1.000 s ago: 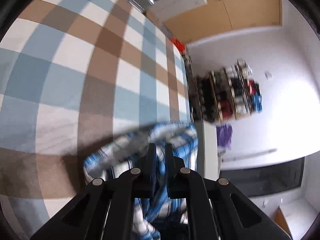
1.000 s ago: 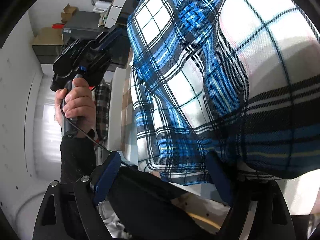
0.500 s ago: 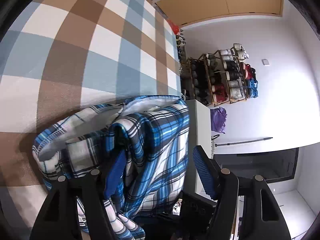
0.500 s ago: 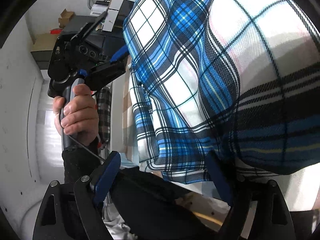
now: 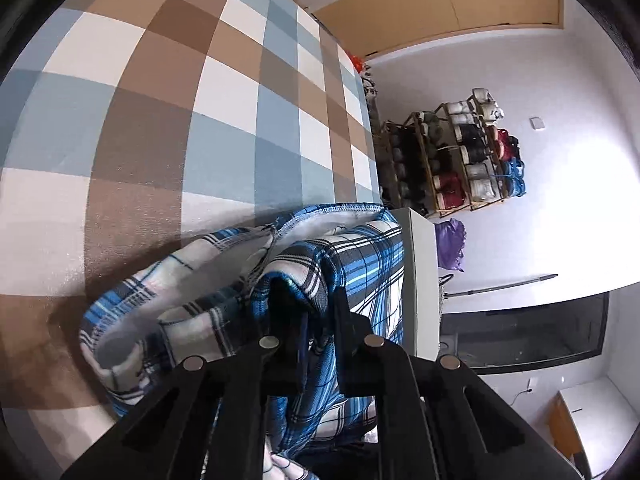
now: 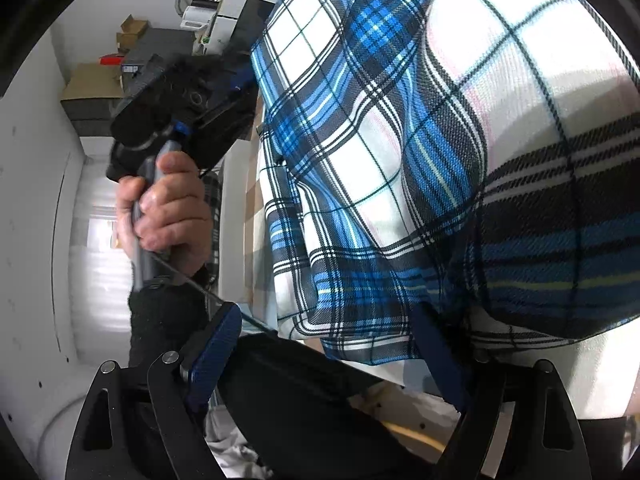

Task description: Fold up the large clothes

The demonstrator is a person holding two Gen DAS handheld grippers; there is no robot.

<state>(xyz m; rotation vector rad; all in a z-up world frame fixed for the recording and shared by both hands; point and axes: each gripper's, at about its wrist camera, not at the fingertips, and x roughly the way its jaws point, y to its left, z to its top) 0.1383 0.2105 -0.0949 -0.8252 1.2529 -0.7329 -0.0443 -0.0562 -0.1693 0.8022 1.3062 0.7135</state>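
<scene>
A blue, white and black plaid garment [image 5: 200, 280] lies bunched on a checked brown, blue and white cover [image 5: 160, 120]. My left gripper [image 5: 316, 308] is shut on a raised fold of it, with cloth pinched between the black fingers. In the right wrist view the same garment [image 6: 400, 140] fills the upper right. Its lower hem hangs between the blue pads of my right gripper [image 6: 326, 344], which stands wide open and does not press on the cloth. A hand [image 6: 168, 216] holds the left gripper [image 6: 180, 112] at the garment's left edge.
A white cabinet [image 5: 420, 280] stands at the cover's edge, with a purple bag [image 5: 450, 248] and a shoe rack [image 5: 452, 160] beyond it against the wall. Cardboard boxes [image 6: 92, 80] sit at the far left. A dark shape [image 6: 300, 380] lies under my right gripper.
My left gripper opened over the garment's fold, moved in and shut on it. Seen from the right wrist, it came closer to the cloth's edge. The right gripper has kept still and open.
</scene>
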